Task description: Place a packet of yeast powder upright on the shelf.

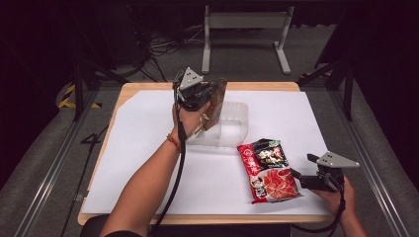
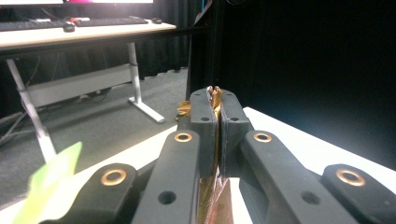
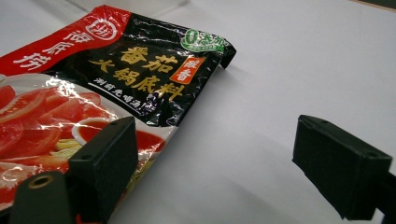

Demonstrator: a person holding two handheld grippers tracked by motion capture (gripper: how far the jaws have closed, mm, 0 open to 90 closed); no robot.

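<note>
A brown foil packet (image 1: 216, 104) is held clenched in the left gripper (image 1: 210, 96) above the clear plastic bin (image 1: 236, 129). It should be lowered squarely inside before release; the right gripper (image 1: 302, 168) is kept spread beside the red hotpot-base packet (image 1: 268, 170) lying on the white sheet (image 1: 148, 163)

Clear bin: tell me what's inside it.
The clear bin looks empty through its see-through walls; white paper shows through the bottom. Its left end is hidden by the brown packet that the left claw holds over it.

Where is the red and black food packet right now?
In the high view, the red and black packet lies flat on the white sheet, right of centre, just beside the open right hand-held gripper.
</note>
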